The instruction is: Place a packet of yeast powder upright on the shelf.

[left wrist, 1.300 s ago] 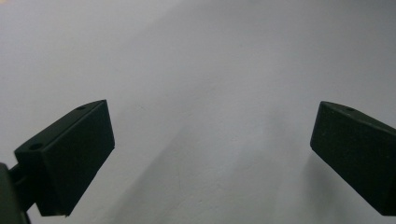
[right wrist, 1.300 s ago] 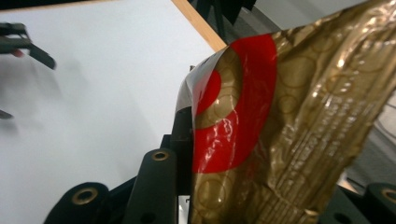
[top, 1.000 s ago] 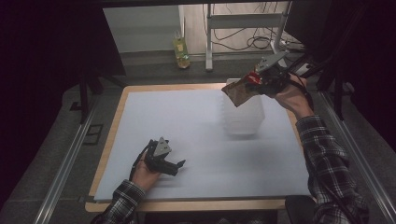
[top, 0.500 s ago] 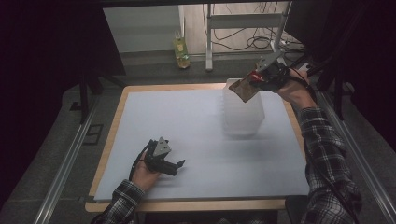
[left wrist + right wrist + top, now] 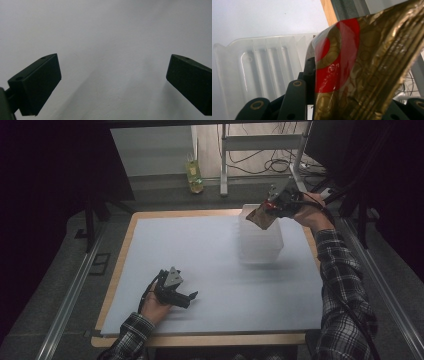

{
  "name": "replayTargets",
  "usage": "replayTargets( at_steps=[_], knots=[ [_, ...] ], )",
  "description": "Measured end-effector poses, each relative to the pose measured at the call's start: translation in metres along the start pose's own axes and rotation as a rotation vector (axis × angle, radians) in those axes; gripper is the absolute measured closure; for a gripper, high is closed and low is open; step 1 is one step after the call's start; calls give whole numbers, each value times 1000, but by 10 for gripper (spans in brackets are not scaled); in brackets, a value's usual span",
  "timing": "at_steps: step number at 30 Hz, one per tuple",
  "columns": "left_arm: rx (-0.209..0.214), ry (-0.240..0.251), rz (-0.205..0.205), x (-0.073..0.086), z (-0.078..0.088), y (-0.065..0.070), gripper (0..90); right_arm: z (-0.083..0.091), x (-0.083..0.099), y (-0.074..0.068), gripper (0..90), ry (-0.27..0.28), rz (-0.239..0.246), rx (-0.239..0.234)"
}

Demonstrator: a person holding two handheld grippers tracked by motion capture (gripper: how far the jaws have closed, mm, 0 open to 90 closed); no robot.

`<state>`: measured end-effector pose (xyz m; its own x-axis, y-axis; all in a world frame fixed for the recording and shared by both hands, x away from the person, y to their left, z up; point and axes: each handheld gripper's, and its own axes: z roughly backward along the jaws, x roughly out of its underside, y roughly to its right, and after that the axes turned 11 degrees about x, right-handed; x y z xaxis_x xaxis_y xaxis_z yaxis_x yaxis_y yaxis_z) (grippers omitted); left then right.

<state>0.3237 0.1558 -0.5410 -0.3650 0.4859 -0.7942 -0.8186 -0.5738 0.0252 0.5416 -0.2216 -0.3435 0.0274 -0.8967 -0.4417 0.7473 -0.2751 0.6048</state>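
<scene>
Right gripper (image 5: 268,211) clamped on a gold-and-red packet (image 5: 367,72) above the clear bin (image 5: 260,240) at 2 o'clock on the table (image 5: 210,260) — next, probably release inside; left gripper (image 5: 185,296) idles wide open at 7 o'clock

A wood-edged desk (image 5: 116,270) under a white sheet stands in a dim room; beyond it, a yellow bottle (image 5: 194,171) sits on grey floor beside a metal frame (image 5: 260,142).

Right gripper (image 5: 267,212), clamped on gold and red packet (image 5: 261,216), shifted slightly toward the desk's far edge and lowered over the rim of the clear plastic container (image 5: 260,242); packet now tilted more downward.
</scene>
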Motion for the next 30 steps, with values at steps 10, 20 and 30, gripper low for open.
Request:
replayTargets(
  at_steps=[10,20,30],
  knots=[
    [5,-4,0,0,-1,0,0,-18,0,-5,698,-31,58,-82],
    [10,-9,1,1,-2,0,0,-44,-3,-9,700,-120,83,-126],
    [14,-21,-3,0,-3,1,0,-71,-10,-24,673,-95,35,-123]
  ],
)
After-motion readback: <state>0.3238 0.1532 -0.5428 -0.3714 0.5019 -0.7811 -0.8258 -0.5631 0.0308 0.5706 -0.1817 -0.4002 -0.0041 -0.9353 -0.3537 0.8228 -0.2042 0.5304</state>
